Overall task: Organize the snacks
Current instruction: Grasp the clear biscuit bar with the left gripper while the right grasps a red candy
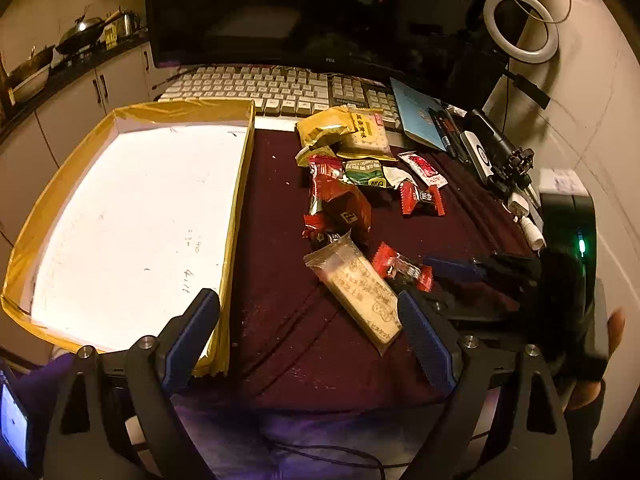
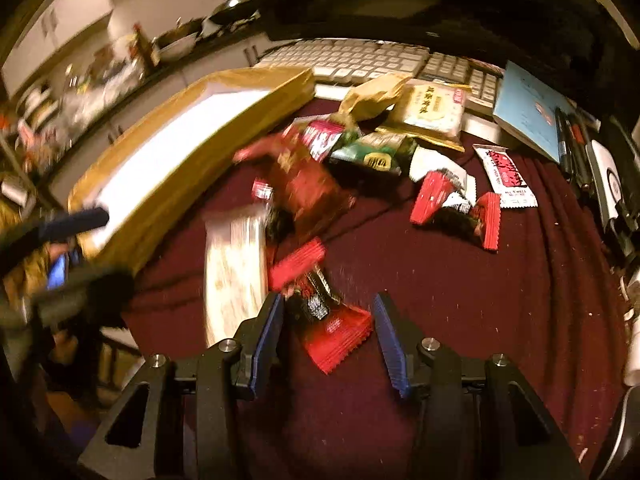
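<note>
A pile of snack packets lies on a dark red cloth. A white tray with gold-taped walls stands to the left; it also shows in the right wrist view. My left gripper is open and empty above the cloth, its right finger beside a long clear biscuit pack. My right gripper is open with its jaws around a small red and black candy, not closed on it. The right gripper also shows in the left wrist view. A red bag is blurred.
A keyboard and a monitor stand behind the pile. A blue notebook, pens, a ring light and dark devices crowd the right side. Yellow, green and red packets lie further back.
</note>
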Available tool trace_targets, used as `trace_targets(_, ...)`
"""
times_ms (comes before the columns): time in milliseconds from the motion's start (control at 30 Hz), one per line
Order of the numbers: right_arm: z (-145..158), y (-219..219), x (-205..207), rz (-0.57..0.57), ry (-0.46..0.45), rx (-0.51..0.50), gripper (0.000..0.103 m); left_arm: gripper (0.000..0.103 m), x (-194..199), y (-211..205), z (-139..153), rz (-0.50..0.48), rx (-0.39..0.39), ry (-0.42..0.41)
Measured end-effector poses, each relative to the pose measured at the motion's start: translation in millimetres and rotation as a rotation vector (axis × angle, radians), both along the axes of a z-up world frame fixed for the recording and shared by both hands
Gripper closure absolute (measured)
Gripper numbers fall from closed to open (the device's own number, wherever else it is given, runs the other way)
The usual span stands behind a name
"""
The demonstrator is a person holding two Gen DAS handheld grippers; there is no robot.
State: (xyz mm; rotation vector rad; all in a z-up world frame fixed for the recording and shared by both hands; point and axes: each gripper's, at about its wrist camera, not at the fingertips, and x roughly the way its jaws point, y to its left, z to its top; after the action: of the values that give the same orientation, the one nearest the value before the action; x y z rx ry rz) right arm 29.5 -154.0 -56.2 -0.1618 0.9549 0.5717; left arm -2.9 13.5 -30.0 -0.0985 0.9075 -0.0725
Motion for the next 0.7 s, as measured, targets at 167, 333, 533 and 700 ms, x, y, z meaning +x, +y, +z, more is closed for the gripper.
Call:
trace_targets(167, -1.6, 4.2, 1.5, -0.018, -0.031, -0.004, 0.063, 0.012, 6.1, -5.6, 0.5, -0.022, -0.021, 0.005)
trace_targets(333, 0.1, -0.5, -3.6, -0.044, -0.063, -0.069, 0.071, 0.022, 20.1, -28.1, -6.9, -0.088, -0.046, 0.054)
trace_targets(533, 11.0, -58.8, 8.1, -0.197, -0.038, 0.114, 0.071, 0.028, 30.1, -57.3, -28.0, -0.087, 0.067, 0.092)
trace_targets(700, 24.0, -66.4, 12.5, -0.275, -0.077, 0.179, 0.071, 0.042, 38.2, -71.5, -52.1, -0.071, 0.158, 0.118)
